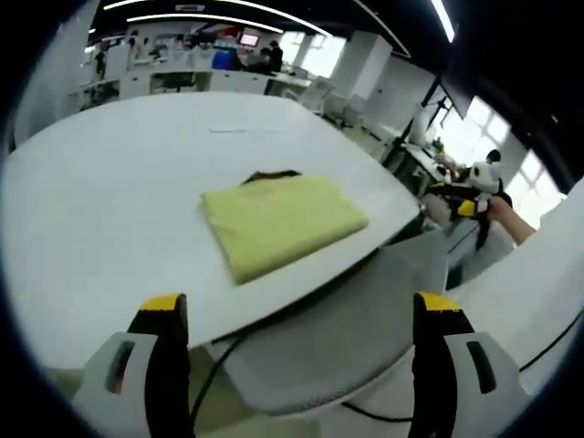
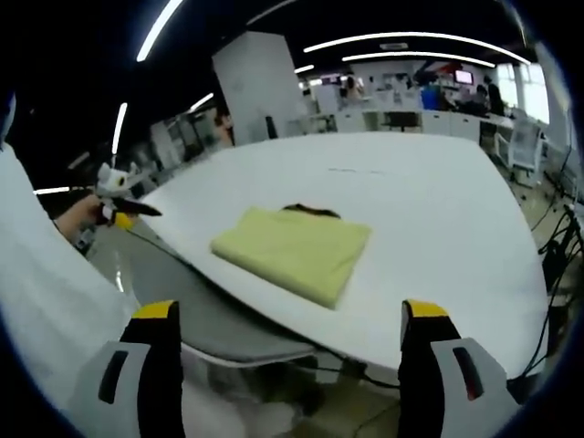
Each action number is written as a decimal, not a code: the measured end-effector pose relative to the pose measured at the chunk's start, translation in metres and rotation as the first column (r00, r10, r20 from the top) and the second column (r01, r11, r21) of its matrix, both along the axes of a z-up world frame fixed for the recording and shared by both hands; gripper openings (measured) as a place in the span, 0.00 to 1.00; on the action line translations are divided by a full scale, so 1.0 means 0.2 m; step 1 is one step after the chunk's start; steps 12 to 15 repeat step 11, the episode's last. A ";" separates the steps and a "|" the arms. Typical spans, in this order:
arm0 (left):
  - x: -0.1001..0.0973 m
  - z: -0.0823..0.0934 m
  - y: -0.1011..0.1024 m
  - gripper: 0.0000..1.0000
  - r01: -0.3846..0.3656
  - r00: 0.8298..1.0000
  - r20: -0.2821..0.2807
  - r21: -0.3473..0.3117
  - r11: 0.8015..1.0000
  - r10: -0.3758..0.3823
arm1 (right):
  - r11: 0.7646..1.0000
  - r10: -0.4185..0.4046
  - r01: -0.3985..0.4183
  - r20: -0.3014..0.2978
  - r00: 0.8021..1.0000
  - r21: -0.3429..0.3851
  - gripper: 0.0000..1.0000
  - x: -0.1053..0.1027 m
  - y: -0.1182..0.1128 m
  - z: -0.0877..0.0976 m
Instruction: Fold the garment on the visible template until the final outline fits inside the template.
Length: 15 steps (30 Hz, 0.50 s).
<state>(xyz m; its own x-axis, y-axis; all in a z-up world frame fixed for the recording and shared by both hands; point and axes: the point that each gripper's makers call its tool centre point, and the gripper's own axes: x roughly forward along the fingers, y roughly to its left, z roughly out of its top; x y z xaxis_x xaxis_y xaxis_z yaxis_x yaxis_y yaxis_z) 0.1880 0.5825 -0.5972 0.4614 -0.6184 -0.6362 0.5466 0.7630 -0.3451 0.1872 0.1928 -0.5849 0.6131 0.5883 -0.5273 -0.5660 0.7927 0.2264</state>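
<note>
Your left claw (image 1: 297, 315) stands wide apart in the left gripper view, its 2 yellow-tipped jaws rising from the bottom edge with nothing between them. It hangs off the near edge of the tabletop (image 1: 109, 201), above a grey chair seat (image 1: 338, 338) with a black cable (image 1: 214, 370) running beside it. Your right claw (image 2: 287, 319) is likewise spread wide and grips nothing in the right gripper view; it too is held short of the tabletop (image 2: 438, 210), over the same grey chair seat (image 2: 210, 315).

Beyond both claws, the yellow garment (image 1: 278, 222) lies folded into a flat, roughly rectangular packet on the white tabletop, near the edge closest to you. In the right gripper view the garment (image 2: 294, 251) shows the same compact shape. A dark strip (image 1: 271, 175) shows at the far edge of the packet; you cannot tell from these views whether it belongs to the garment or lies beneath it. Neither claw touches the garment.

Your other hand's claw appears at the right of the left gripper view (image 1: 474, 187) and at the left of the right gripper view (image 2: 114, 196), each well apart from the garment.

Farther off, desks, monitors and seated people occupy an open office under long ceiling lights.
</note>
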 end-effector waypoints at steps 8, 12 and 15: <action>-0.02 -0.01 -0.01 0.99 -0.012 1.000 -0.005 0.003 1.000 0.012 | 1.000 0.009 -0.009 -0.003 1.000 0.006 1.00 0.02 -0.04 -0.01; -0.02 0.00 -0.01 0.99 -0.017 1.000 -0.006 0.006 1.000 0.017 | 1.000 0.011 -0.011 -0.007 1.000 0.008 1.00 0.02 -0.04 -0.02; -0.02 0.00 -0.01 0.99 -0.017 1.000 -0.006 0.006 1.000 0.017 | 1.000 0.011 -0.011 -0.007 1.000 0.008 1.00 0.02 -0.04 -0.02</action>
